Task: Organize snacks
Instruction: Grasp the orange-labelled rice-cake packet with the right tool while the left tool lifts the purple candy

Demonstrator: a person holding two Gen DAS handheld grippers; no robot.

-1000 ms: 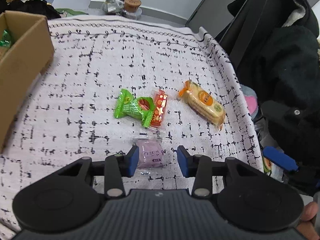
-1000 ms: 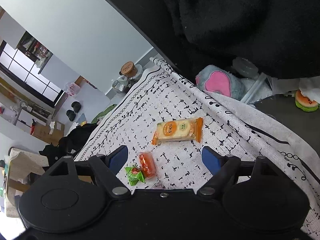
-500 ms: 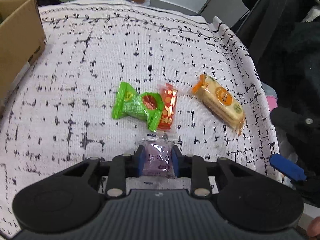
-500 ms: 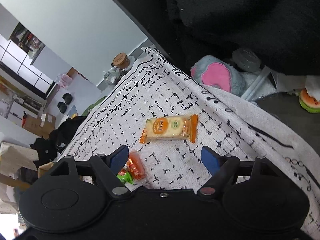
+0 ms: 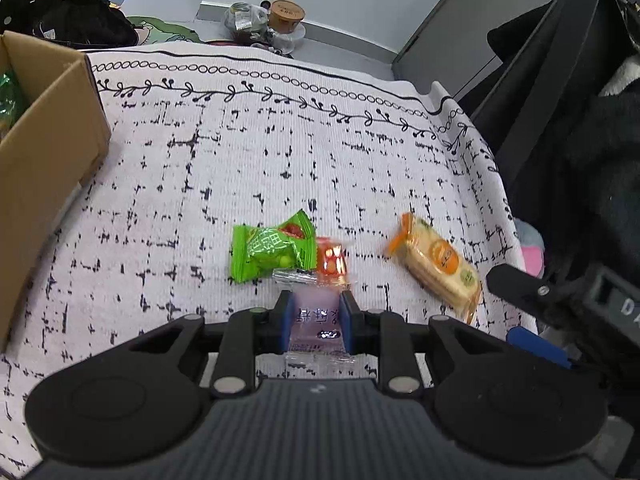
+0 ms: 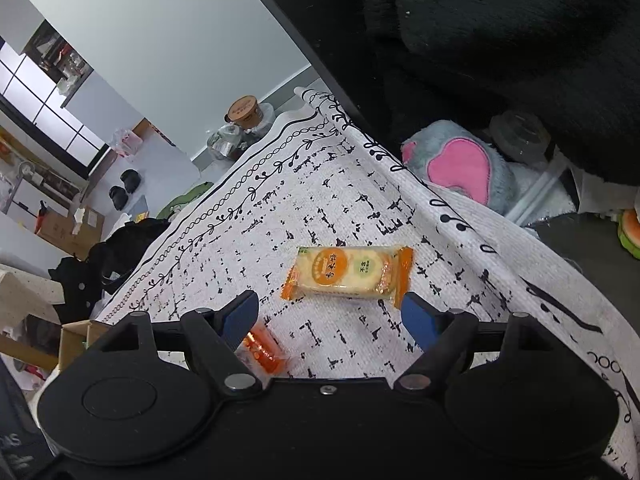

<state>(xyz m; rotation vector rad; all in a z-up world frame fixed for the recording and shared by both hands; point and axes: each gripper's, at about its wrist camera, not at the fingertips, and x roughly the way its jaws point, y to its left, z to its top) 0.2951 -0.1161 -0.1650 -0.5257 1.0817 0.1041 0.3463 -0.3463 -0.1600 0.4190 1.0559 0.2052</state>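
My left gripper (image 5: 316,320) is shut on a purple snack packet (image 5: 318,318) and holds it just above the patterned cloth. Beyond it lie a green snack packet (image 5: 268,250) and a red-orange packet (image 5: 331,261) side by side, and an orange cracker pack (image 5: 436,264) to the right. My right gripper (image 6: 326,318) is open and empty, just short of the orange cracker pack (image 6: 348,270). The red-orange packet (image 6: 262,350) lies by its left finger. My right gripper's tip also shows at the right edge of the left wrist view (image 5: 532,344).
A cardboard box (image 5: 44,132) holding green packets stands at the left on the cloth-covered table (image 5: 240,140). Black clothing and a dark panel (image 5: 560,100) border the right edge. A grey and pink plush (image 6: 460,164) lies beyond the table's right edge. Cups and bags stand on the floor behind.
My left gripper closed on the purple packet and lifted it a little. My right gripper moved closer to the orange cracker pack.
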